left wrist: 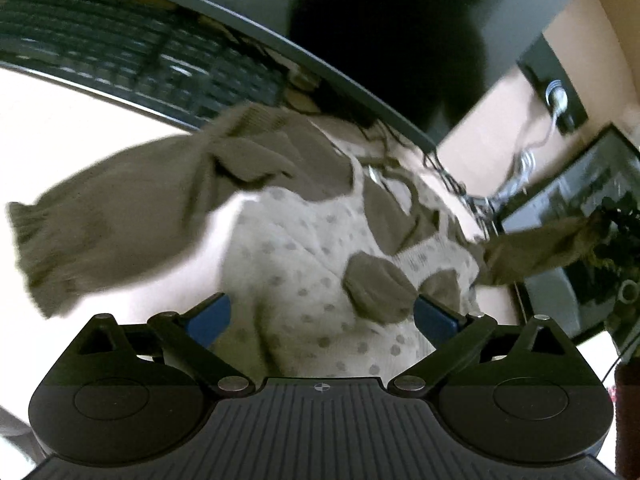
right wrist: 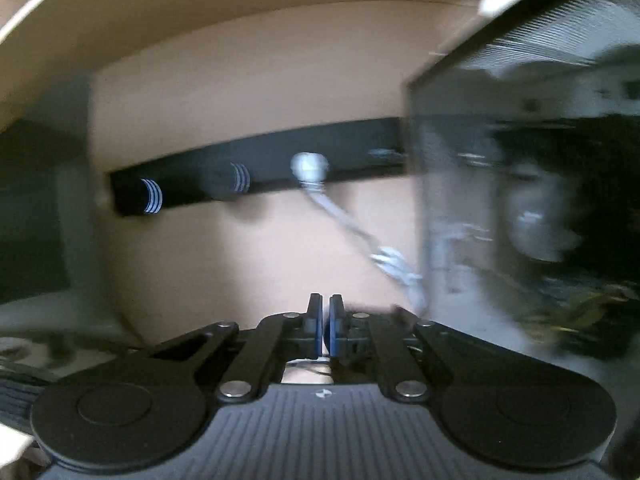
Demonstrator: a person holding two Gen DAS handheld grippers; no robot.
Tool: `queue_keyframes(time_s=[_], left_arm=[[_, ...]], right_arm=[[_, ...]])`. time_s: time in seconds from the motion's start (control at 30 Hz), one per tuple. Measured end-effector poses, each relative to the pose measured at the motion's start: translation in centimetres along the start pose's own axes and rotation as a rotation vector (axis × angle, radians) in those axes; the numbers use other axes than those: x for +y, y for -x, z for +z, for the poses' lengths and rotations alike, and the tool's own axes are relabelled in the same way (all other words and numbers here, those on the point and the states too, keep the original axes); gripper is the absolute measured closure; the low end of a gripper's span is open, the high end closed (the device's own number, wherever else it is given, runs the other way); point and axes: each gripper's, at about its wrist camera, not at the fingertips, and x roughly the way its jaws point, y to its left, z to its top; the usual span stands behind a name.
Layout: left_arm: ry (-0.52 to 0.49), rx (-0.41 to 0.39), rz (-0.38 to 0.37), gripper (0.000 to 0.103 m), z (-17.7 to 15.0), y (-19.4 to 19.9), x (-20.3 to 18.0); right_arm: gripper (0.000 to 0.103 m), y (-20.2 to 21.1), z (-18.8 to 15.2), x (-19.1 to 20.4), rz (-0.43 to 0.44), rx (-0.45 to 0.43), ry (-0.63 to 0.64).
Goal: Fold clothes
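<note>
Left gripper (left wrist: 322, 312) wide apart, blue pads (left wrist: 210, 320) either side of nothing, poised just short of the garment (left wrist: 304, 248). Cream quilted body with grey dots filling the centre of the left wrist view, olive sleeve (left wrist: 100, 232) flung toward the left edge with its ruffled cuff at the far left, a second olive stretch (left wrist: 536, 248) trailing off toward the right edge. Spread loose and rumpled on a pale surface (left wrist: 60, 128), not yet folded by the look of it. Heavy blur throughout, so fine creases unreadable.

Right gripper (right wrist: 325, 320) drawn together, pads nearly touching; impossible to tell whether any cloth sits pinched between them, since only a pale sliver shows below the fingers. Ahead of it no clothing at all: peach wall (right wrist: 248, 104), a dark strip (right wrist: 256, 176) across the middle of the frame, a grey cable (right wrist: 352, 232) slanting down to the right, a dark panel (right wrist: 520, 200) filling the right side.

Deciding relation: garment lying directly ahead of the open left tool, long axis running left to right across the frame, sleeve to sleeve, roughly square to the fingers. Left hand plainly the nearer. Likely next need: a bite on the near hem or the left sleeve, then a carry across that axis. Risk of catching only the top layer of the quilted front.
</note>
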Motion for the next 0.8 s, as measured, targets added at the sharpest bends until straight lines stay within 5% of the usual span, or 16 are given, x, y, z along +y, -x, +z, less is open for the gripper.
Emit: queue_keyframes(time_s=[0.23, 0.4, 0.43, 0.5, 0.8], left_arm=[[0.077, -0.085, 0.068, 0.0, -1.4, 4.9, 2.6], [0.139, -0.1, 0.085, 0.0, -2.7, 6.3, 4.2], [0.138, -0.098, 0.09, 0.0, -2.6, 6.0, 4.2], [0.136, -0.093, 0.1, 0.0, -2.6, 5.4, 4.4], [0.434, -0.163, 0.057, 0.0, 0.9, 2.1, 7.5]], right_arm=[[0.101, -4.0, -0.7, 11.6, 0.307, 0.049, 0.092], [0.092, -4.3, -4.1, 14.6, 0.395, 0.156, 0.068], [0.087, -3.9, -5.1, 14.2, 0.389, 0.179, 0.07], [0.062, -3.0, -7.3, 12.8, 0.361, 0.224, 0.077], [0.041, 1.7, -14.8, 2.5, 0.047, 0.344, 0.155]])
